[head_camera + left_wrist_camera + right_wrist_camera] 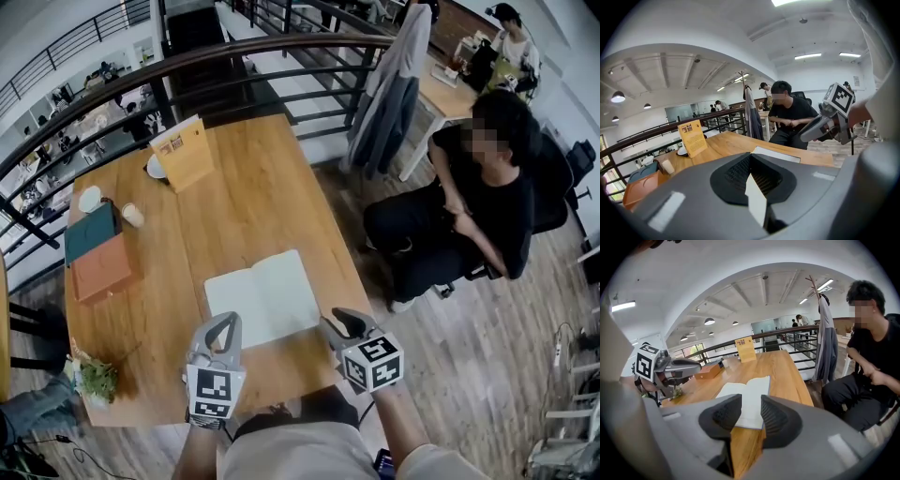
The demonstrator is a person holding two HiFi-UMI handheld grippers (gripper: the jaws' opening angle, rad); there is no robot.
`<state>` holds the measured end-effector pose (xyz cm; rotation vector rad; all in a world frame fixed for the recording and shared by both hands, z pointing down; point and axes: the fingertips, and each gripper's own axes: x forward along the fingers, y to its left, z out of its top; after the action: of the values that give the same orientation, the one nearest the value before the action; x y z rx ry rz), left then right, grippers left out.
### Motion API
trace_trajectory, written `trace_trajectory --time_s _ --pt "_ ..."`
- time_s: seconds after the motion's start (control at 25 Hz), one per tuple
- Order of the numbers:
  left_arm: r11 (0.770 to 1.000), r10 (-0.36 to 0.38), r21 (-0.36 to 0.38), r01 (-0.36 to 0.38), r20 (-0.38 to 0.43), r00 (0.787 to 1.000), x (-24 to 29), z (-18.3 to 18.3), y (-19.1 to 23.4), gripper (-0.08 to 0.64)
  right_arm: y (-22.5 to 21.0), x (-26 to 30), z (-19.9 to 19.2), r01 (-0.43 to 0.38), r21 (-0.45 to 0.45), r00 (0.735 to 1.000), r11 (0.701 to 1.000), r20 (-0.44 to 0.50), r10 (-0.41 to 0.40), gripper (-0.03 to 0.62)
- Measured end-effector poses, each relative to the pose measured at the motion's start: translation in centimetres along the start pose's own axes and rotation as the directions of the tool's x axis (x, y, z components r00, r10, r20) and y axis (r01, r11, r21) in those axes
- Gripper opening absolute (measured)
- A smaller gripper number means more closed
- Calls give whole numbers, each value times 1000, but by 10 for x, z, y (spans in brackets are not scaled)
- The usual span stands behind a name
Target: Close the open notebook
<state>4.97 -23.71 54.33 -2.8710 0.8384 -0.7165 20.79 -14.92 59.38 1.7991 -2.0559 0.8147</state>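
The open notebook [262,298] lies flat with white pages up on the wooden table [244,206], near its front edge; it also shows in the left gripper view as the notebook [778,154] and in the right gripper view as the notebook [747,397]. My left gripper [223,323] hovers just off the notebook's near left corner, and its jaws [750,171] look shut with nothing held. By the near right corner my right gripper [342,323] stands open, a clear gap between its pads [751,416] and nothing in it. Neither gripper touches the notebook.
A yellow sign stand [183,153] is at the table's far end. A teal book [91,232], an orange book [101,269] and a cup [133,216] sit at the left. A small plant [97,380] is at the near left corner. A seated person [478,206] is to the right.
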Motion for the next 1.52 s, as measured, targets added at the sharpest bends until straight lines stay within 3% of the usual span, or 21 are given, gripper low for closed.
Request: trace_trajectory --time_s 0.32,0.72,0.84,1.04,1.4,1.52 --pt "1000 -9 -9 9 -26 1000 1 -9 1 6 -12 22 -30 8 64 998 998 -65 -4 127" --pt "1000 -7 -9 7 -24 1000 0 -13 1 6 -19 48 -67 9 52 987 999 -160 -1 127" --pt "1000 -14 -11 14 -21 1000 2 -13 -1 7 -22 51 -70 10 64 987 998 -163 0 129" --pt "994 -30 -107 34 37 999 1 -9 4 6 -23 57 -71 -11 110 987 994 -160 28 129" --pt "995 -8 -99 11 28 1000 -1 -10 6 6 -23 64 -80 -57 176 979 983 -181 89 129" --pt "995 0 -102 2 23 1000 -4 -13 7 6 -25 65 -82 -42 156 978 987 -197 73 117"
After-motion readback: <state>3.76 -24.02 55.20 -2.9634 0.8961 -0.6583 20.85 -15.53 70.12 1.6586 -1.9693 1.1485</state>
